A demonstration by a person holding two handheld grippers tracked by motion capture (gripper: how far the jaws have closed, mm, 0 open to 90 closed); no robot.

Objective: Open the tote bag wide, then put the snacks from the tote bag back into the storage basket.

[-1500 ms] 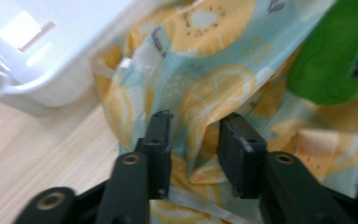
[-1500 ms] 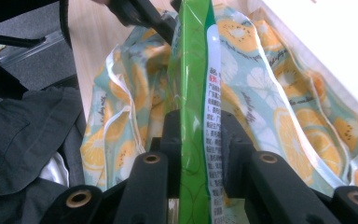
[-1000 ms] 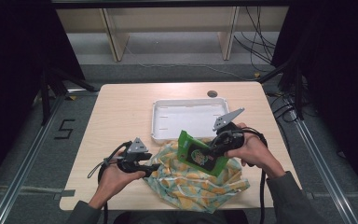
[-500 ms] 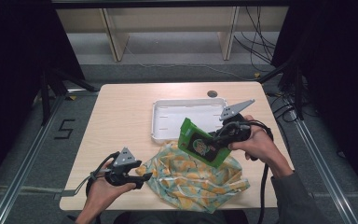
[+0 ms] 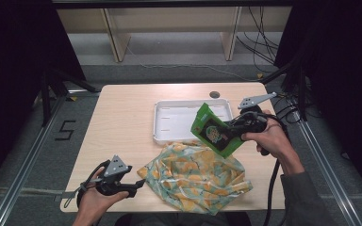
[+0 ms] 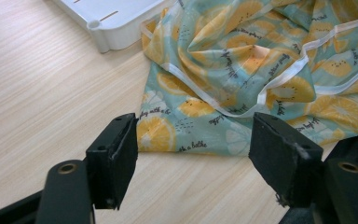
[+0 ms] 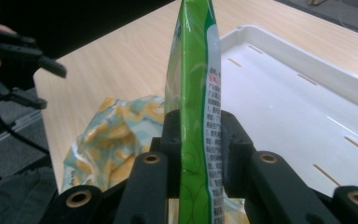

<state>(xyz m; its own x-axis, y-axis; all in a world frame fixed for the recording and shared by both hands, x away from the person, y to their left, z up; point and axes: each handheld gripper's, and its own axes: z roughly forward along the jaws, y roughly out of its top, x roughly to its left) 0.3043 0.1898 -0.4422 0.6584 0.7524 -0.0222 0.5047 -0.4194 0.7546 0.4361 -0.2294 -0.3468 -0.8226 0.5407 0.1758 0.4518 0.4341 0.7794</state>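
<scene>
table [image 5: 122, 122]: pale wood, dark room, grey floor | right gripper [image 5: 233, 128]: jaws clamped on green packet [image 5: 212, 132] above white tray [image 5: 169, 123] | left gripper [image 5: 139, 182]: jaws just opening, empty, beside lemon-print cloth [image 5: 195, 174]

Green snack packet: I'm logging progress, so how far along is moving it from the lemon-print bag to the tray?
Done: the green snack packet is out of the lemon-print bag. In hand: the right tool grips it above the white tray; the left tool is open, off the bag. Left: setting it in the tray.
</scene>
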